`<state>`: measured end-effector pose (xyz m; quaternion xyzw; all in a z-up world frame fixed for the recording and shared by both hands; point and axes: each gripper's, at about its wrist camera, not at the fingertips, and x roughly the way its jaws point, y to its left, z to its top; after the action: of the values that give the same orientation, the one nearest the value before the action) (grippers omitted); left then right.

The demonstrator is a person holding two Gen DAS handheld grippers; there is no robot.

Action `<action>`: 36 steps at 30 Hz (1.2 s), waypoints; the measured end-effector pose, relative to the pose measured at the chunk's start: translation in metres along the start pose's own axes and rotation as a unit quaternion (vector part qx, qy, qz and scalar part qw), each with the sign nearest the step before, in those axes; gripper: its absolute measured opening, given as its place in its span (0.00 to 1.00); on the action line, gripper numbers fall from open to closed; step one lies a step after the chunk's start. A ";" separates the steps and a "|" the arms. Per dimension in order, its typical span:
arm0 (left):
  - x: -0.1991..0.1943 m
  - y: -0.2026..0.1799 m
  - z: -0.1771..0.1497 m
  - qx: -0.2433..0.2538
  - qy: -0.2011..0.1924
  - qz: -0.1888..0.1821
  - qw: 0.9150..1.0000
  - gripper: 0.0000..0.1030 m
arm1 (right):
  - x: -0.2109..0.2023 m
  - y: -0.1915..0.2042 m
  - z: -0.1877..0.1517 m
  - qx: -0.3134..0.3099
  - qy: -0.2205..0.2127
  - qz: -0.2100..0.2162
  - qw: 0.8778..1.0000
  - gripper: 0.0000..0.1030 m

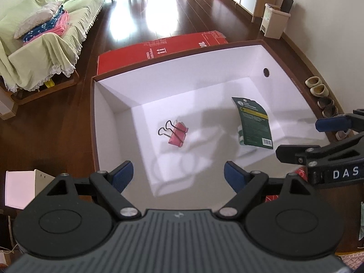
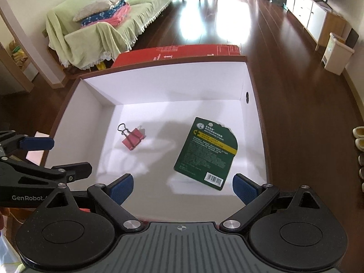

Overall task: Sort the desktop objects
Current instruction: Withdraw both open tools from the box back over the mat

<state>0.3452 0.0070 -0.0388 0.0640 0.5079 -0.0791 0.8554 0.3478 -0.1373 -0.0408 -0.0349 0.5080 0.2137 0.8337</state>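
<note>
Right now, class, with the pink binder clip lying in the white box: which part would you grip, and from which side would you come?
Grip the pink binder clip across its pink body, probably from straight above, since the box walls block any sideways approach. It lies on its side, wire handles pointing towards the far left corner, so the thin loops give poor purchase. The left hand-held gripper, jaws open, seems nearest.

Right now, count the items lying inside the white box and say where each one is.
2. A pink binder clip lies on the floor of the box toward its left side; a green card package lies toward the right, nearer the front. Nothing else shows inside.
</note>
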 end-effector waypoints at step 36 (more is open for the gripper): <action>-0.118 -0.050 -0.137 -0.019 -0.030 0.016 0.999 0.83 | -0.110 0.011 -0.134 -0.016 -0.056 0.037 0.998 0.94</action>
<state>0.1623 -0.0077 -0.0015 0.0533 0.4823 -0.0578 0.8725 0.1887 -0.1995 -0.0090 -0.0173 0.4584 0.2542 0.8514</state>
